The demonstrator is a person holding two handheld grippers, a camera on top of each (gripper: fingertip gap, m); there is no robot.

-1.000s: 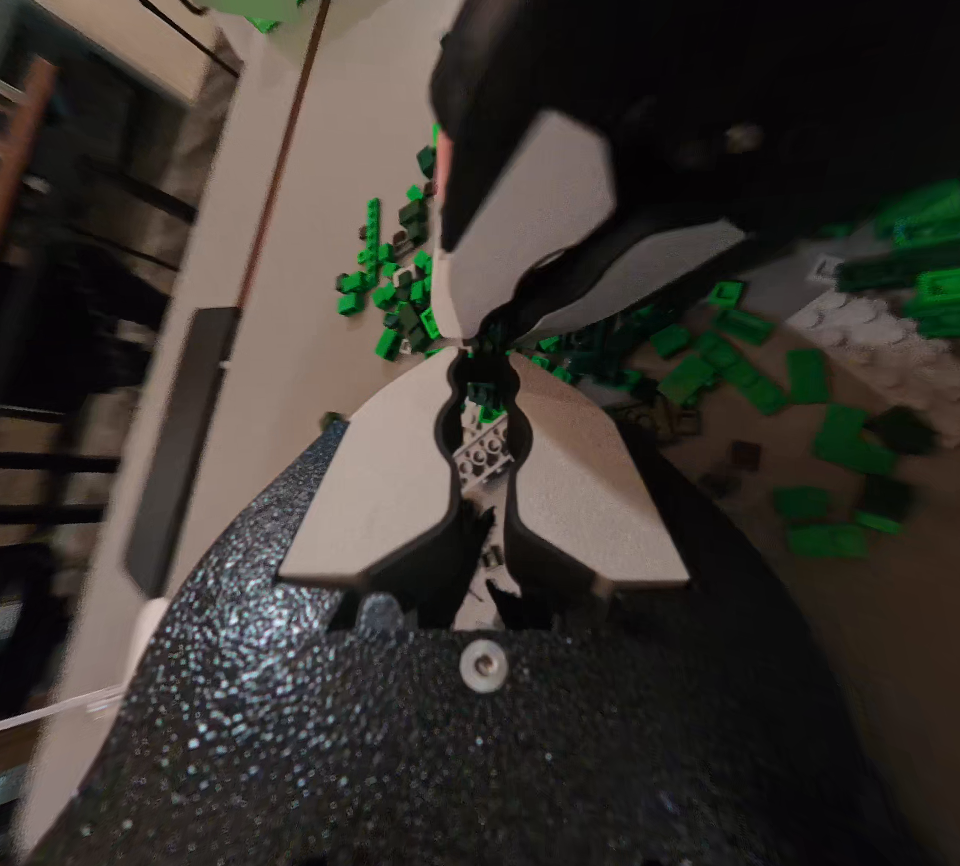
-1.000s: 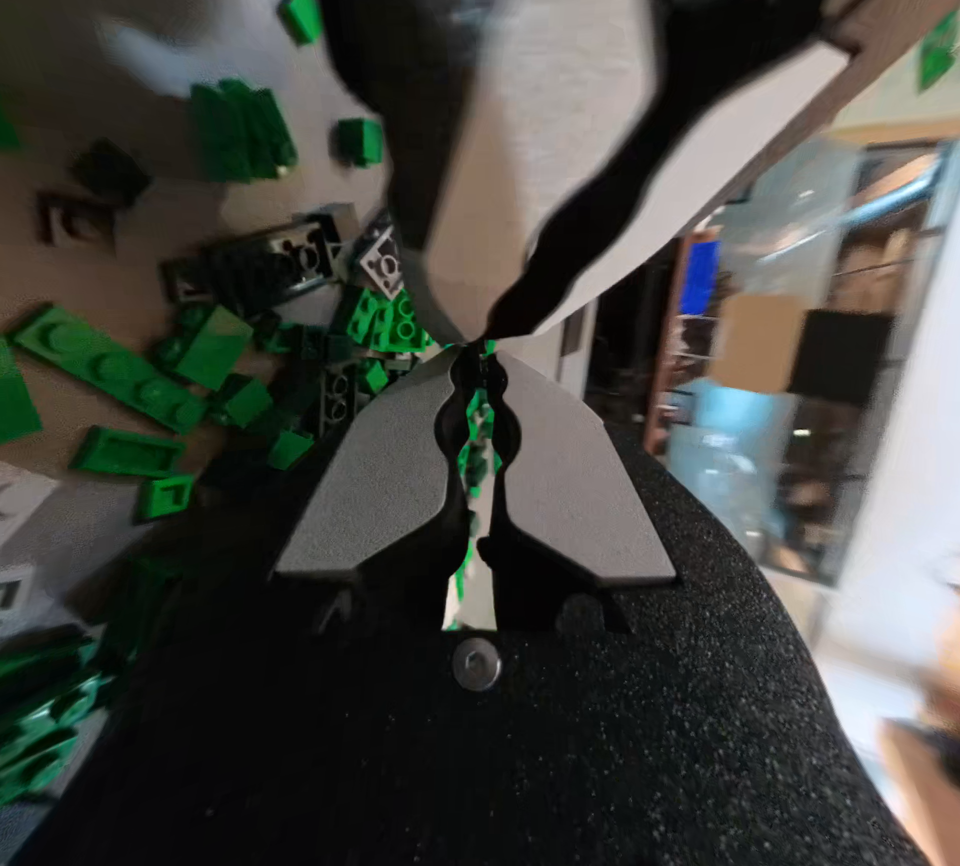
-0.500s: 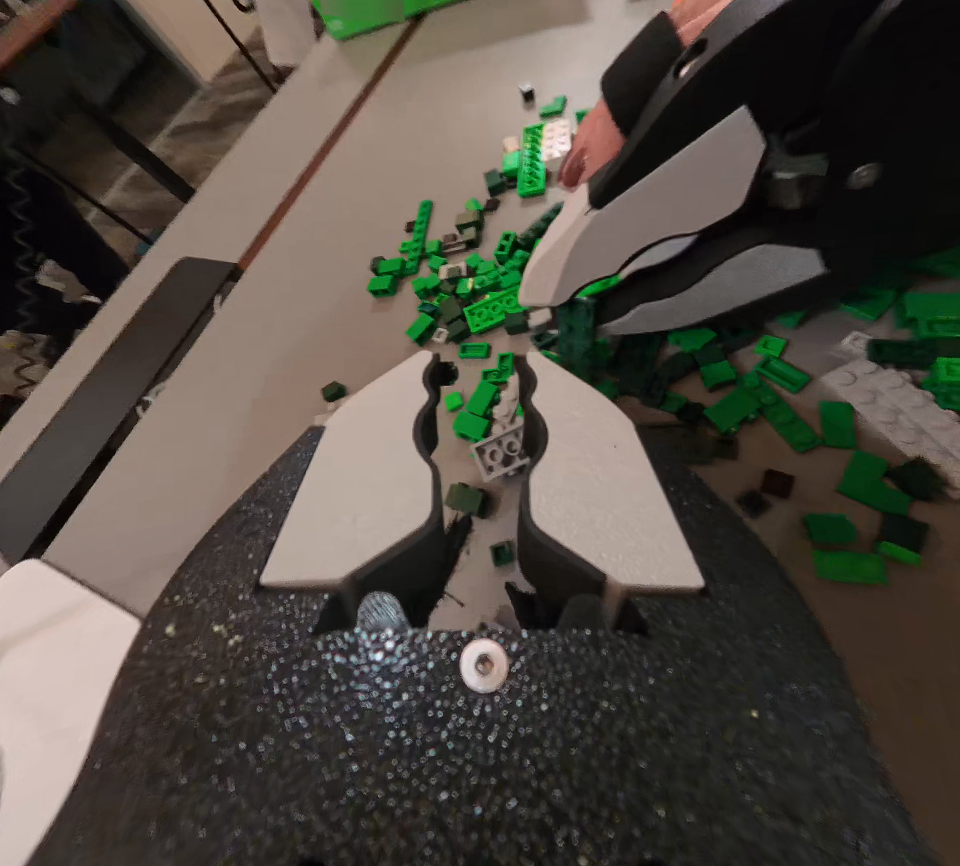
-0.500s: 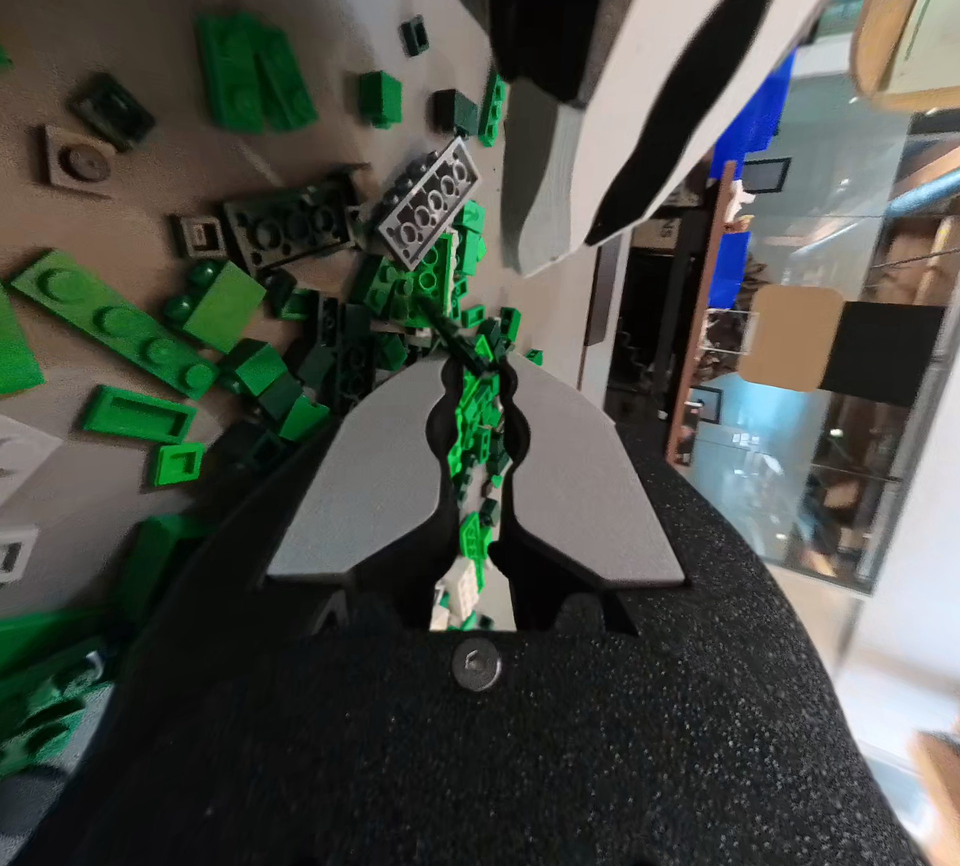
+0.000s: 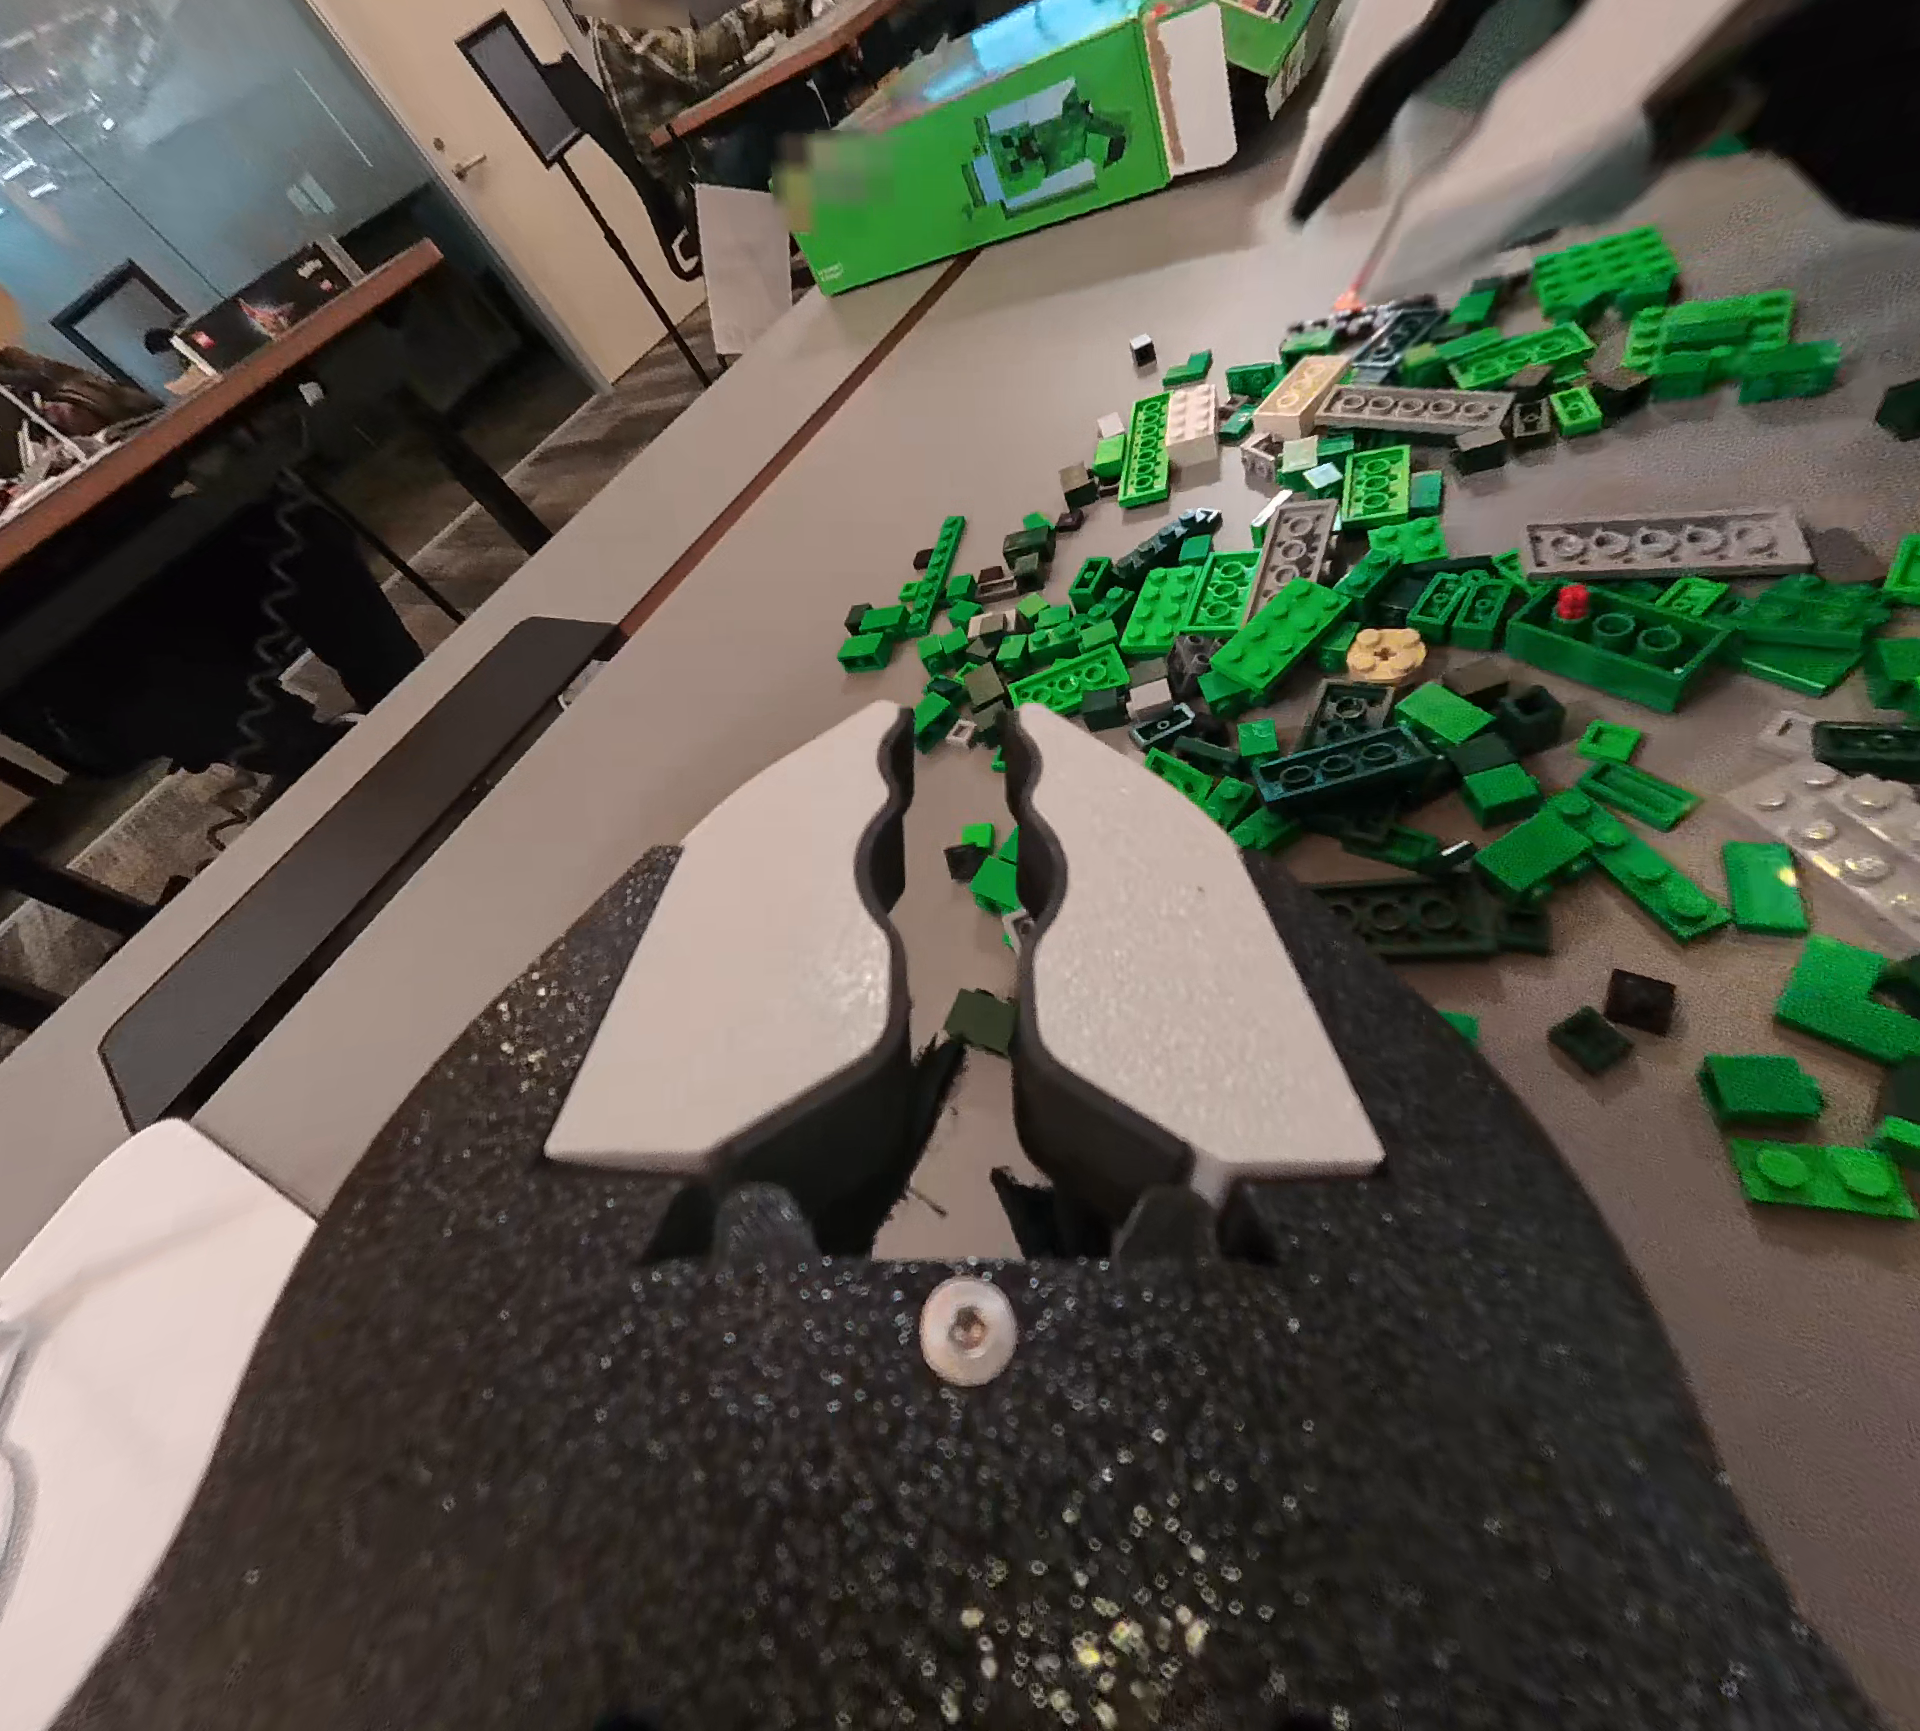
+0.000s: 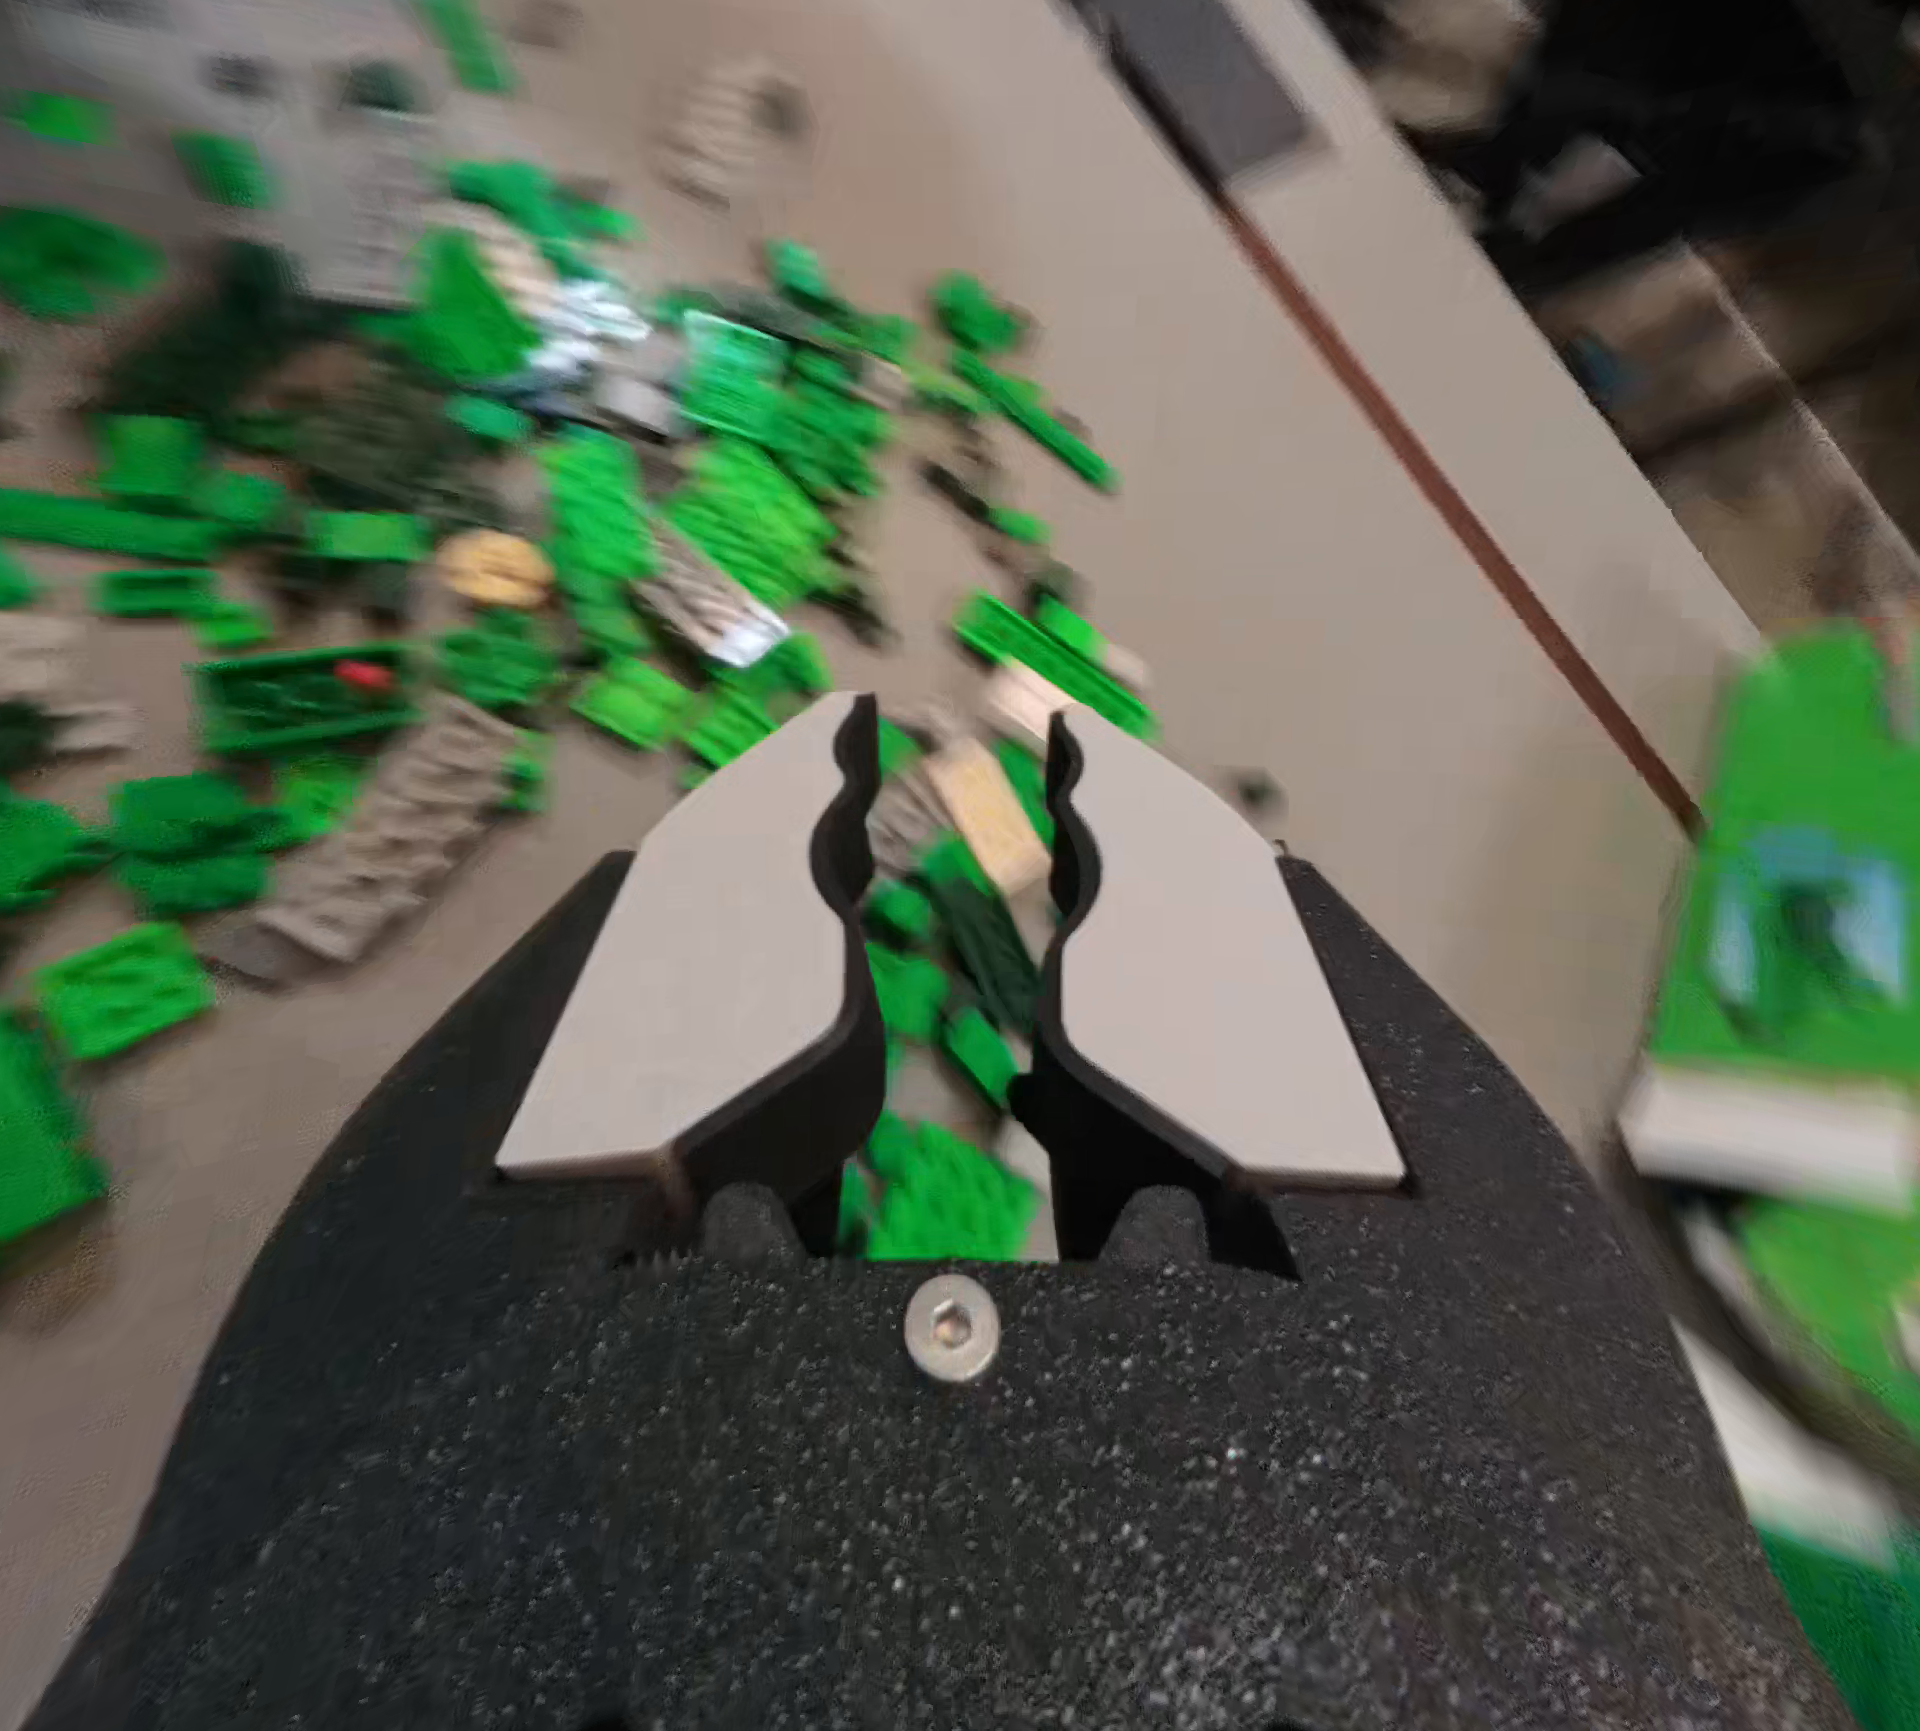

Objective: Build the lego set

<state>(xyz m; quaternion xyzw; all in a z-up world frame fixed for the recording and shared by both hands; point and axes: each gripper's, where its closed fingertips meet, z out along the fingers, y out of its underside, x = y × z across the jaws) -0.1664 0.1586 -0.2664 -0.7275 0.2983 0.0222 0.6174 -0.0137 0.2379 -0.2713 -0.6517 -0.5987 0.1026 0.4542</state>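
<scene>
A pile of loose lego pieces [image 5: 1351, 621], mostly green, dark green and grey, is spread over the grey table [image 5: 727, 642]. My left gripper [image 5: 958, 720] hovers over the pile's near left edge, its jaws a little apart with nothing between them. My right gripper [image 6: 961, 715] is open and empty above the pile [image 6: 644, 518]; its view is blurred by motion. It also shows in the left wrist view [image 5: 1345, 247], raised over the far side of the pile. A tan round piece [image 5: 1385, 651] and a long grey plate [image 5: 1668, 543] lie in the pile.
A green lego box [image 5: 1018, 154] lies at the far end of the table and shows in the right wrist view [image 6: 1808, 902]. A black strip [image 5: 343, 850] runs along the table's left edge. A white object [image 5: 125, 1318] sits at the near left. Other desks stand beyond. Across from one pair of fingers to the other is roughly 15 cm. It is some 9 cm from my right tips to the long grey plate [image 5: 1668, 543]. Seen from the right wrist view [image 6: 381, 825] as well.
The grippers were tip to tip and shut a second ago. Both have opened and drawn apart; the left has pulled back, the right has swung to the pile's far side.
</scene>
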